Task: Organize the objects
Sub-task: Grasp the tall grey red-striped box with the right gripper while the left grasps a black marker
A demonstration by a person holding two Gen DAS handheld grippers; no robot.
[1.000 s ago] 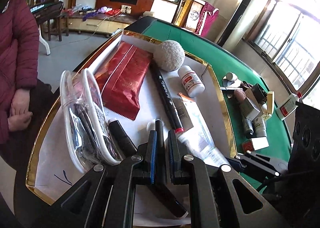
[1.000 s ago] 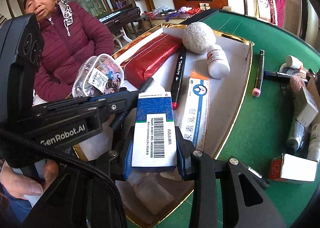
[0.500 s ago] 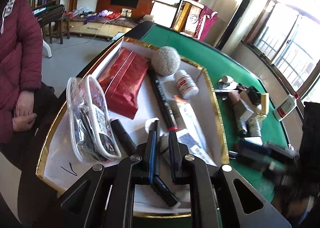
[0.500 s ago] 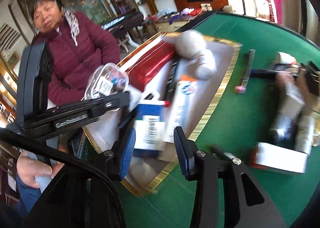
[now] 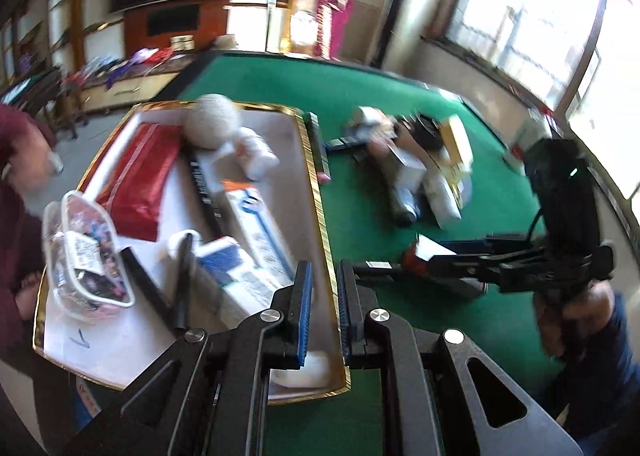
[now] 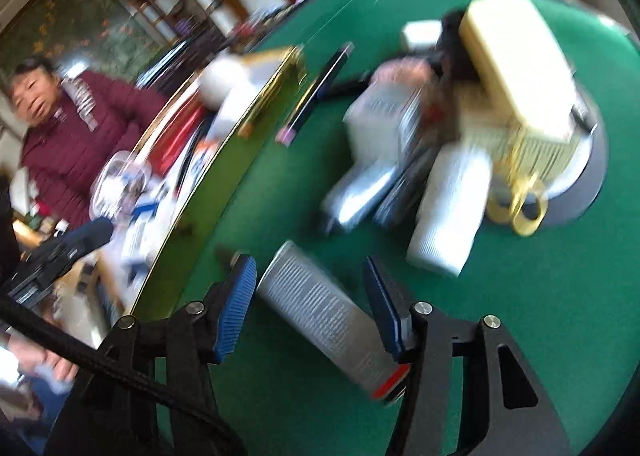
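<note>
A gold-rimmed white tray [image 5: 316, 191] on the green table holds a red packet [image 5: 140, 175], a white ball [image 5: 212, 119], a pill bottle [image 5: 256, 153], a black marker [image 5: 204, 183], a toothpaste box [image 5: 260, 228], a blue-and-white box [image 5: 236, 276] and a clear pouch [image 5: 84, 252]. My left gripper [image 5: 322, 296] hovers over the tray's right rim, jaws slightly apart and empty. My right gripper [image 6: 308, 288] is open over the table, jaws either side of a white box with a red end [image 6: 332, 316], which also shows in the left wrist view [image 5: 424, 252]. Both views are blurred.
A pile of loose boxes, tubes and a cream case [image 6: 516, 63] lies on the green table [image 6: 540, 296] right of the tray; it also shows in the left wrist view [image 5: 420, 163]. A pen [image 6: 316, 91] lies beside the tray rim. A person in a maroon jacket [image 6: 72, 135] sits behind the tray.
The right gripper let go of the blue-and-white box, which now lies in the tray, and swung right over the white box with the red end. The left gripper moved right and opened a little.
</note>
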